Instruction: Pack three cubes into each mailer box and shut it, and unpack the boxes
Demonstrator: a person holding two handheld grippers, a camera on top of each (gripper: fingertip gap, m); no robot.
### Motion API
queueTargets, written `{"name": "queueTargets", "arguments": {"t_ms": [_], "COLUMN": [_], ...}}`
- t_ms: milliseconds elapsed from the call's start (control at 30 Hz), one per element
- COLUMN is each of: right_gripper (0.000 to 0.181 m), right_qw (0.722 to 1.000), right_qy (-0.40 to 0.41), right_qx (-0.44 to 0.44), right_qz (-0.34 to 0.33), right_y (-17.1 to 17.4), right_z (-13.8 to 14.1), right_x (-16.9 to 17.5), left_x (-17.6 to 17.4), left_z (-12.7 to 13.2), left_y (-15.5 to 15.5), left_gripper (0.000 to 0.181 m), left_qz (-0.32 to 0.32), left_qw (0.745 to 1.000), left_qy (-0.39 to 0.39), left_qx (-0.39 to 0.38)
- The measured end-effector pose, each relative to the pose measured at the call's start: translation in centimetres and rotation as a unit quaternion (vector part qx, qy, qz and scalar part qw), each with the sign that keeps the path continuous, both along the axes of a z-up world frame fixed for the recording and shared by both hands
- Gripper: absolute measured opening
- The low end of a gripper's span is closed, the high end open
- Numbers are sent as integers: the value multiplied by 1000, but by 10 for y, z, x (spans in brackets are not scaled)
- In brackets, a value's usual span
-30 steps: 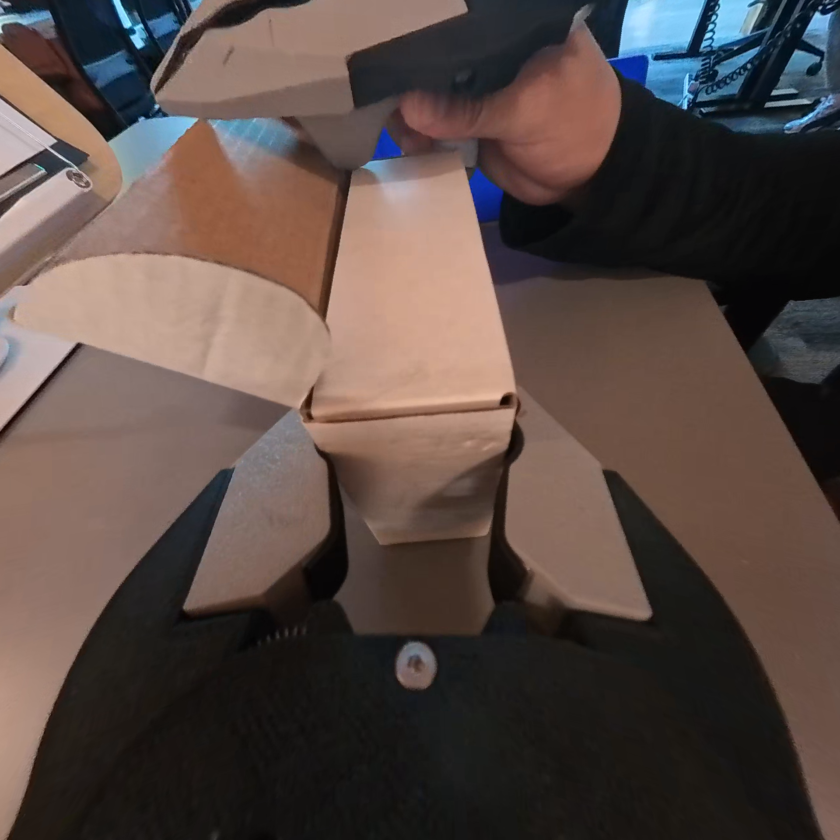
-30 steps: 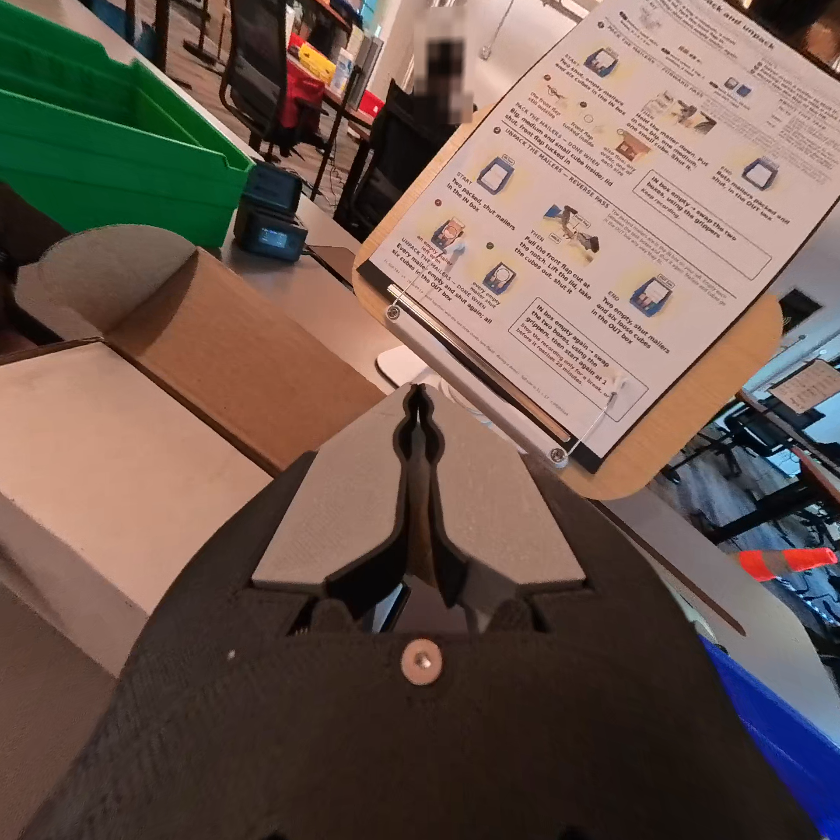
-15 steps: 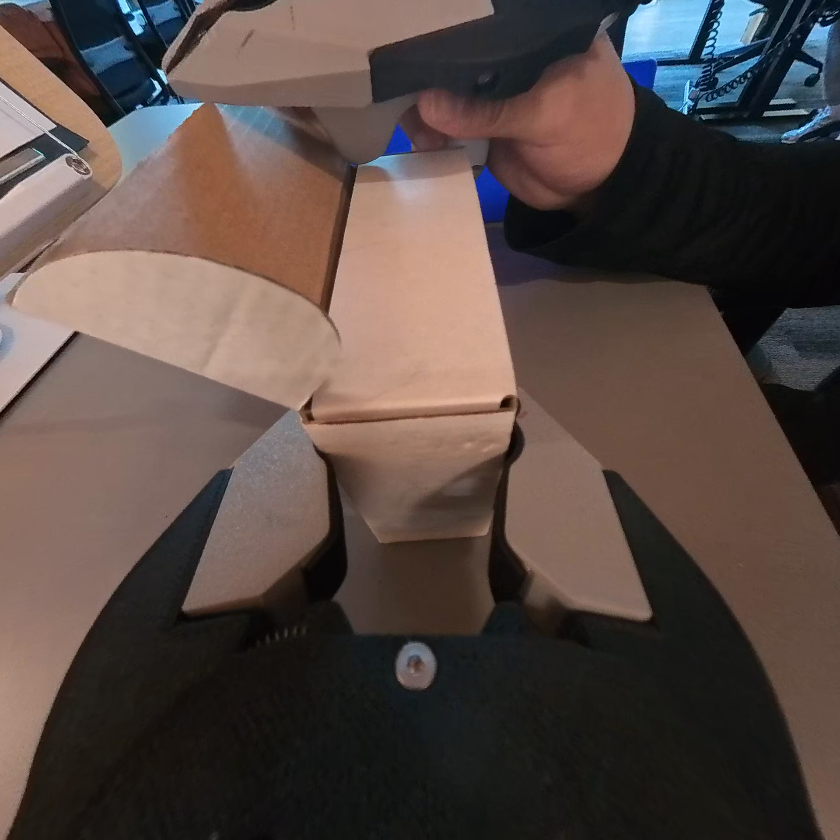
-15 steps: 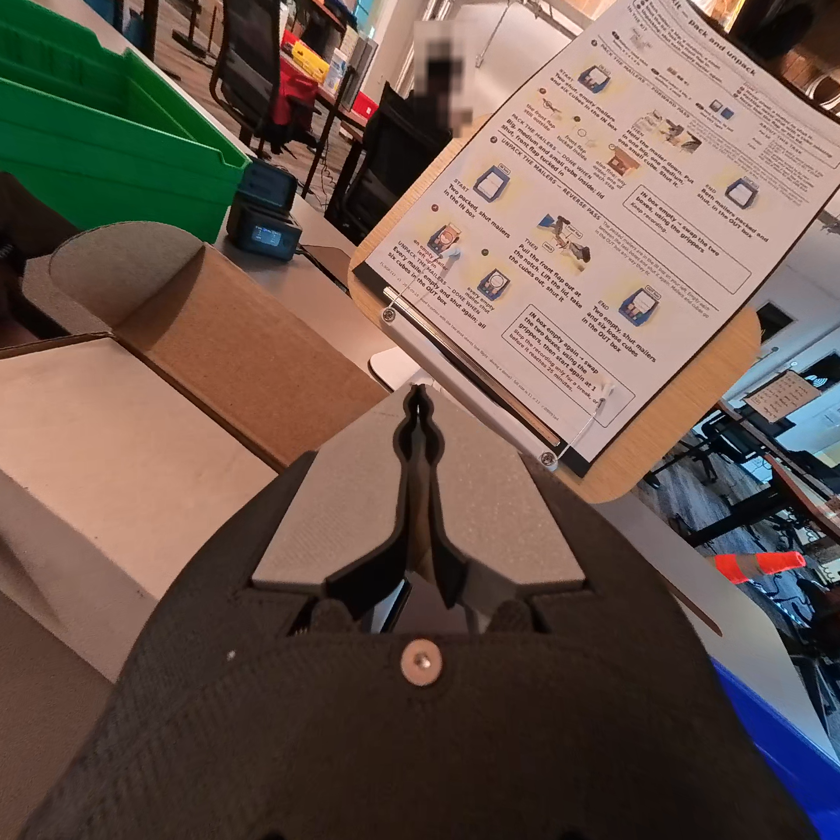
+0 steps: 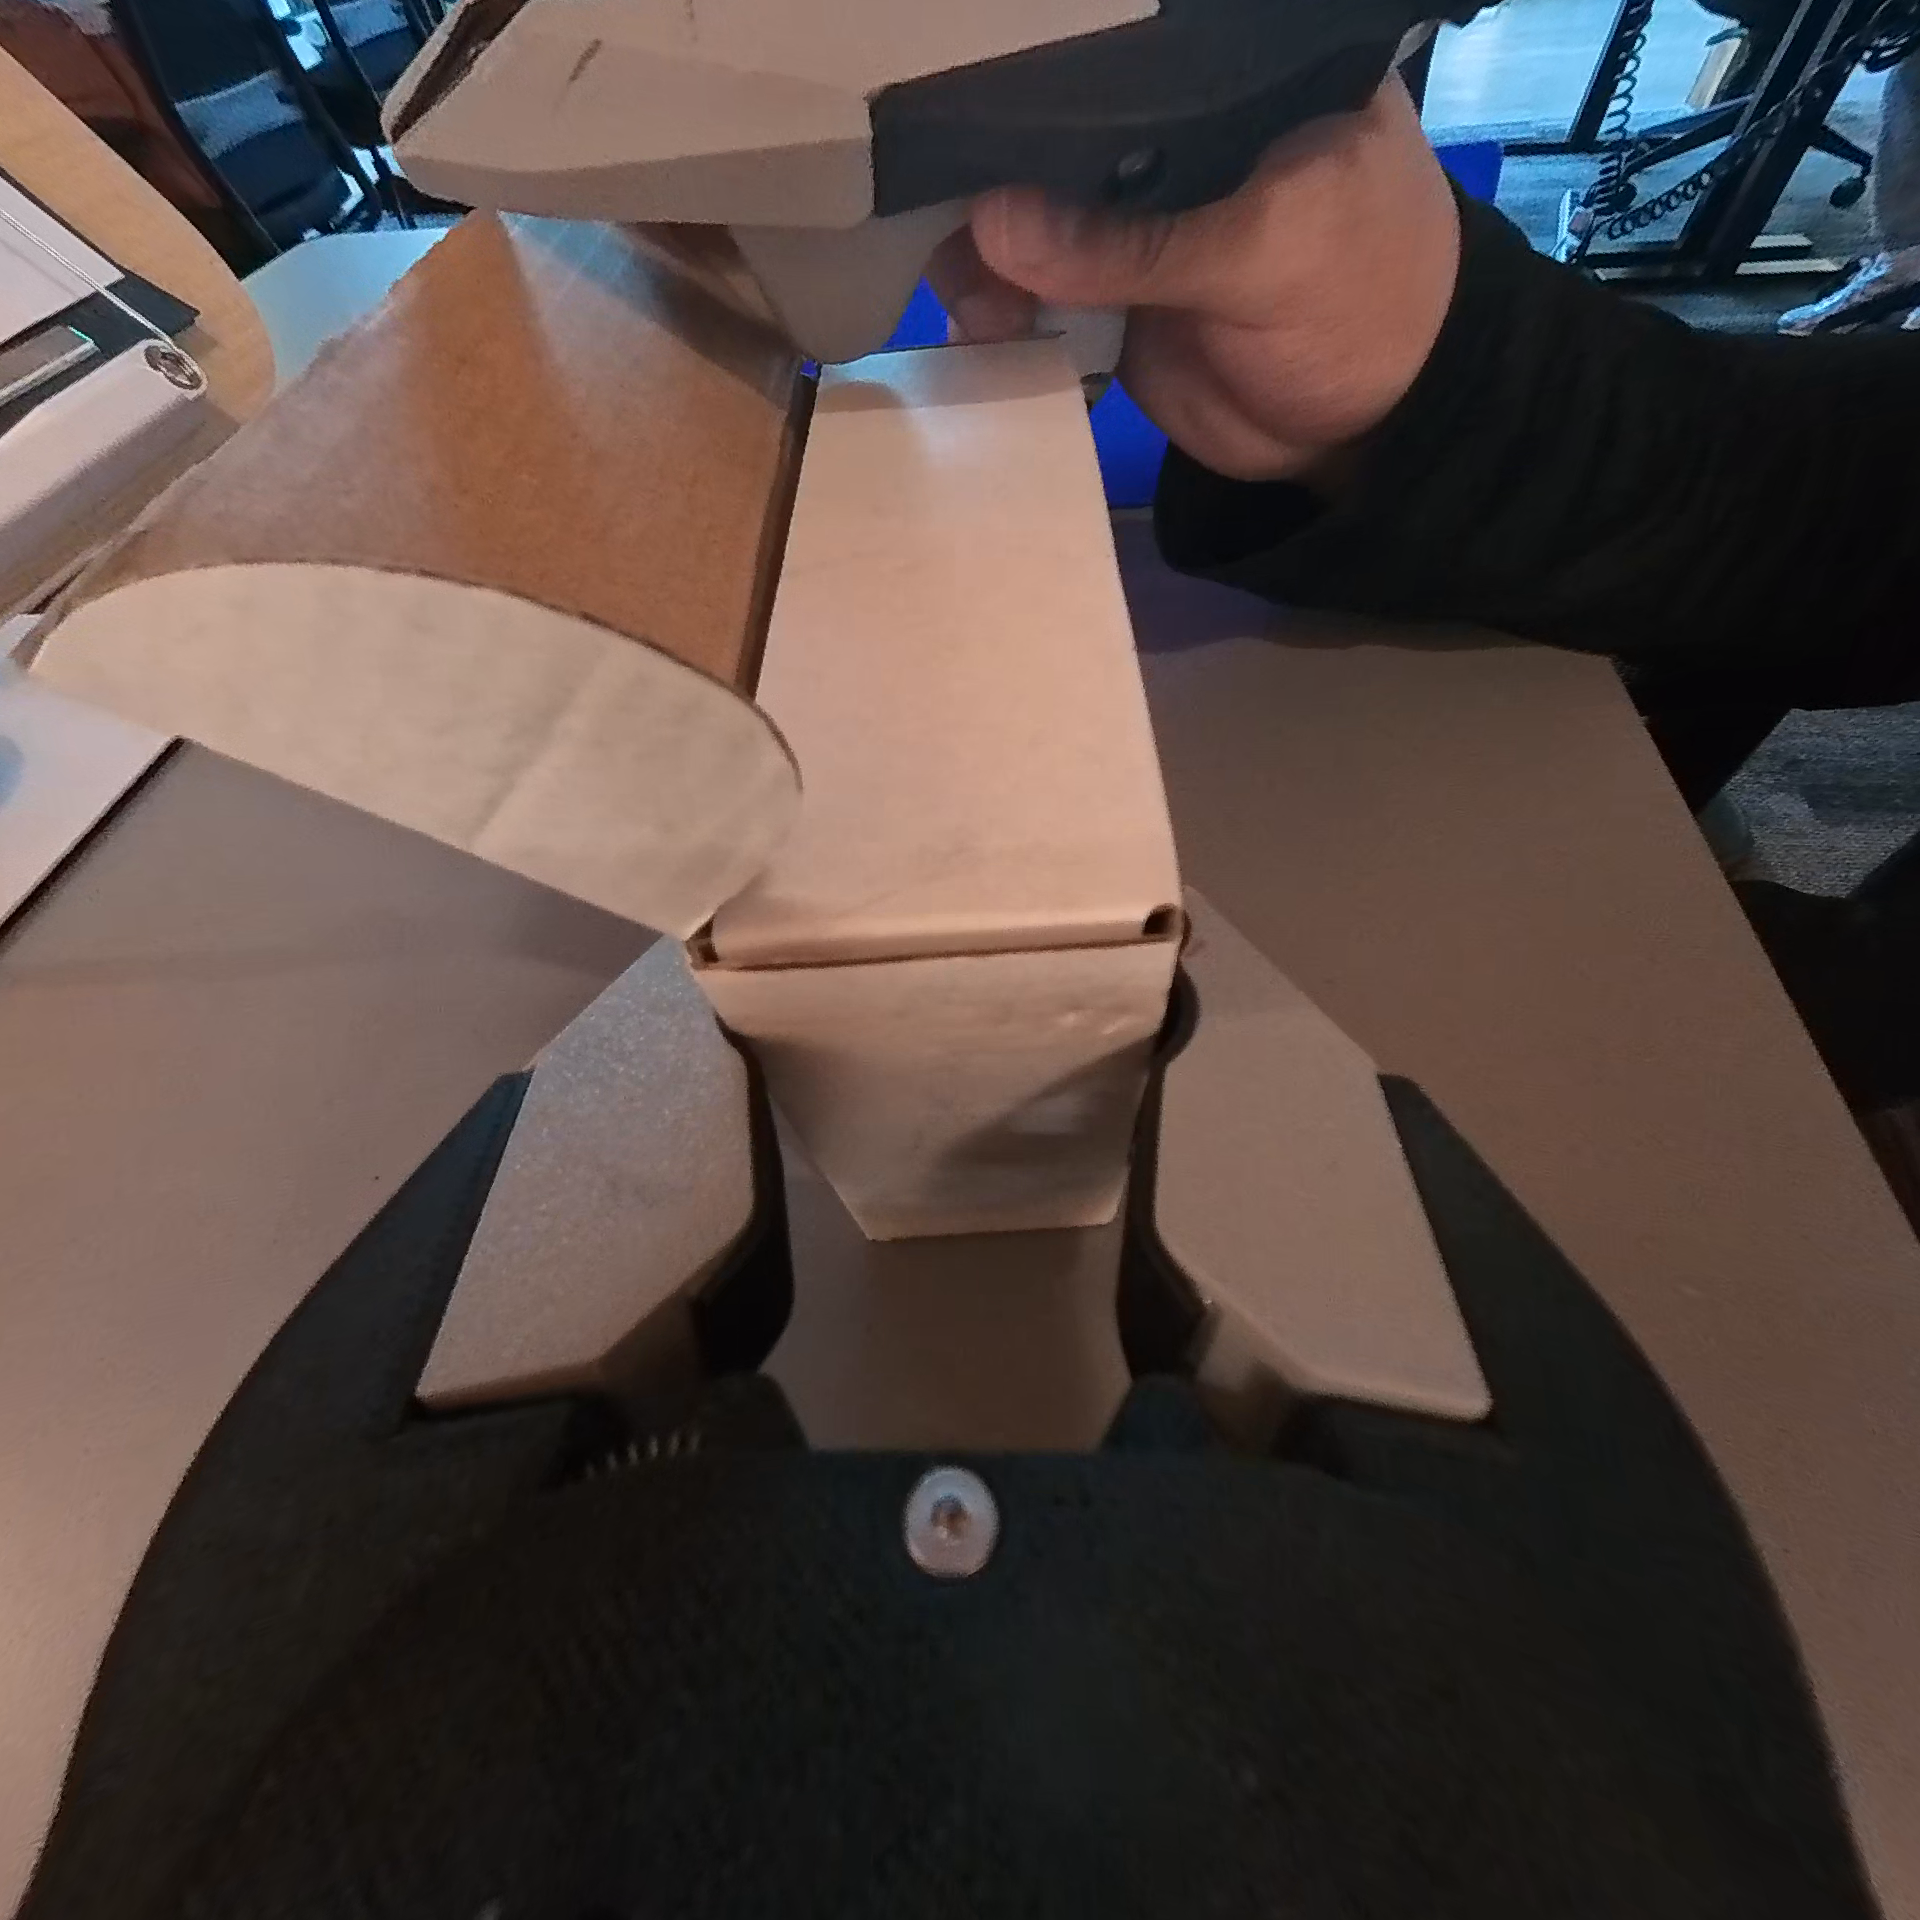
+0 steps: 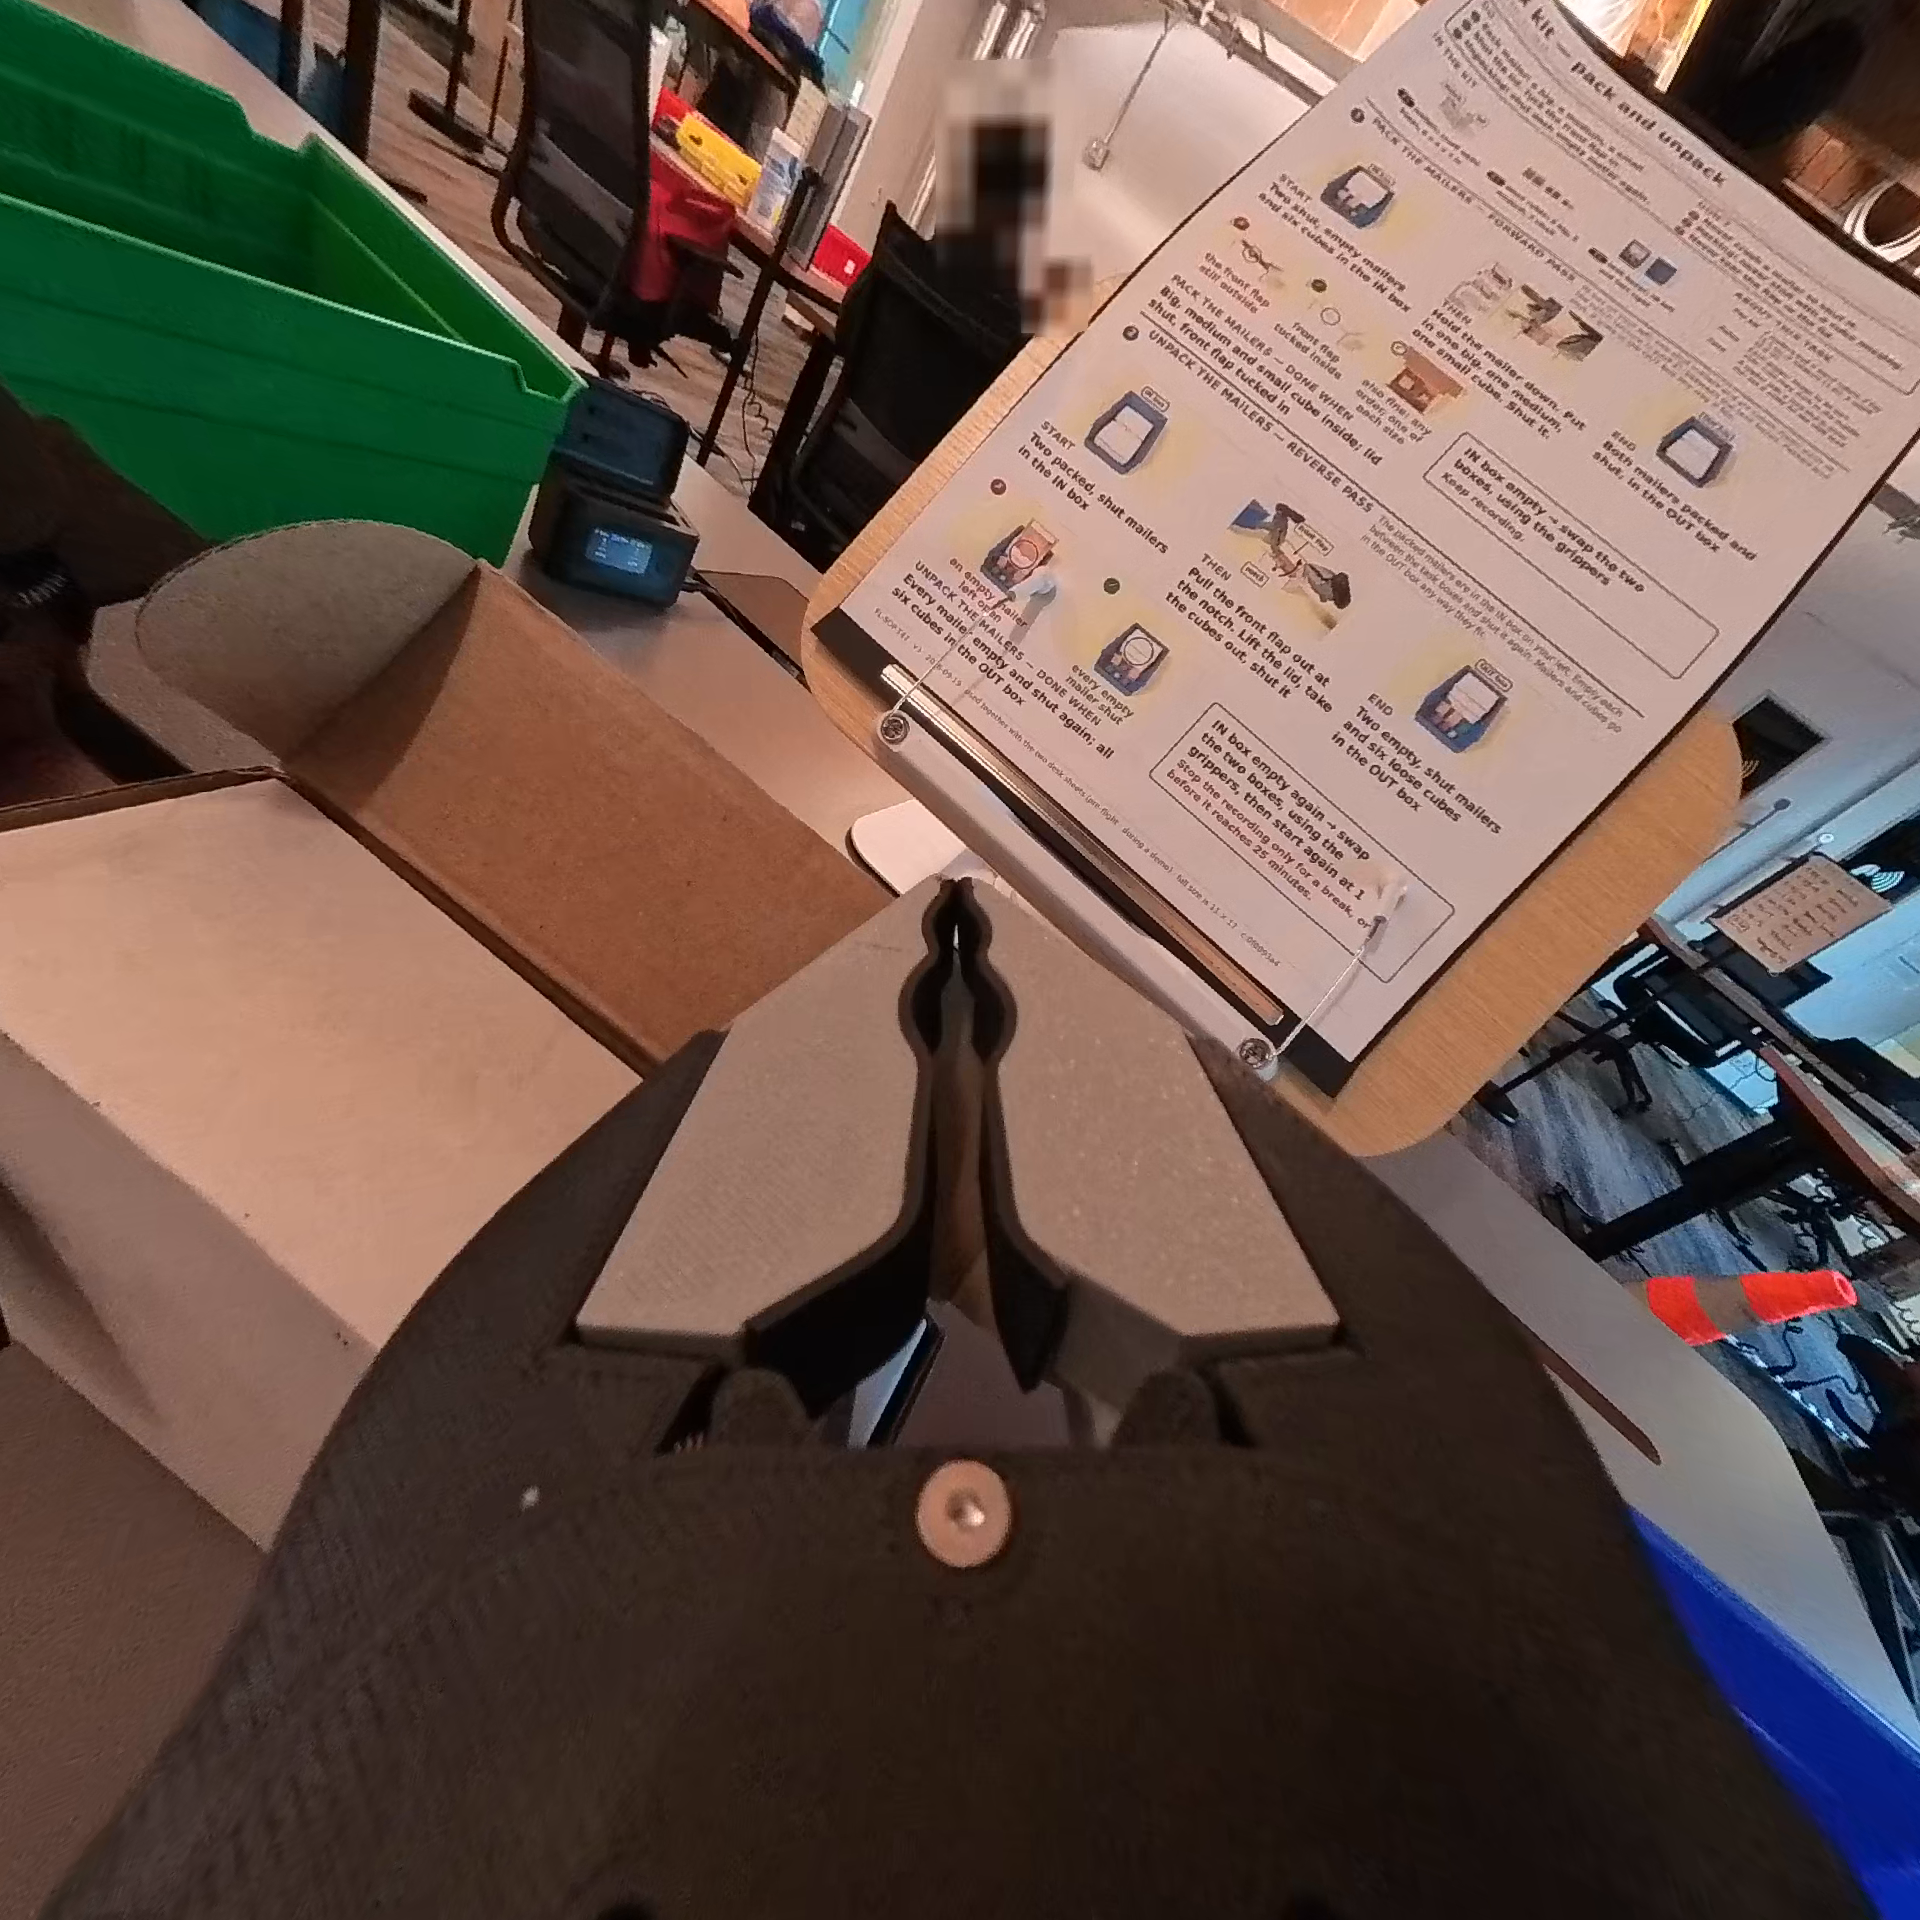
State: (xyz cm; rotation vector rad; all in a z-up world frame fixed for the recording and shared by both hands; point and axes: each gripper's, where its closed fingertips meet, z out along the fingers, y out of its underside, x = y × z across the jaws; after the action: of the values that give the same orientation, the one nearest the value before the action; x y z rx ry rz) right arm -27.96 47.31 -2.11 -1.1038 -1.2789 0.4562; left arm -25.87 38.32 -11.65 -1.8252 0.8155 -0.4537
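A white mailer box [image 5: 956, 675] lies on the grey table [image 5: 1507, 935], its narrow side facing up. Its lid [image 5: 499, 447], brown inside, hangs open to the left with a rounded white flap [image 5: 416, 748]. My left gripper [image 5: 951, 1039] is shut on the box's near end, one finger on each side. My right gripper [image 5: 436, 114] is held in a hand [image 5: 1247, 312] over the far end of the box. In the right wrist view it [image 6: 956, 894] is shut and empty, above the box [image 6: 260, 1039] and beside the lid [image 6: 582, 810]. No cubes are in view.
A green bin [image 6: 208, 343] stands beyond the box. A small black device with a screen [image 6: 623, 530] sits beside it. An instruction sheet on a wooden stand [image 6: 1351, 520] rises ahead of the right gripper. A blue bin [image 6: 1818, 1714] is at the table's right edge.
The right gripper has shifted slightly across the far end of the box, still shut. The left gripper keeps its hold and the box has not moved.
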Motion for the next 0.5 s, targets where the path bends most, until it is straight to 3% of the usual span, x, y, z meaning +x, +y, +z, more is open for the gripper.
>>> {"name": "queueTargets", "arguments": {"t_ms": [367,500], "right_gripper": [0,4], "right_qw": [1000,996], "right_qy": [13,41], "right_qx": [-8,-35], "right_qz": [8,69], "right_y": [-3,-22], "right_z": [5,15], "right_x": [3,7], "left_x": [-1,-8], "left_z": [0,0], "left_y": [0,5], "left_gripper": [75,75], "left_qz": [1,23], "left_qw": [1000,1000], "left_qy": [-2,-6], "left_qx": [-2,-7]}}
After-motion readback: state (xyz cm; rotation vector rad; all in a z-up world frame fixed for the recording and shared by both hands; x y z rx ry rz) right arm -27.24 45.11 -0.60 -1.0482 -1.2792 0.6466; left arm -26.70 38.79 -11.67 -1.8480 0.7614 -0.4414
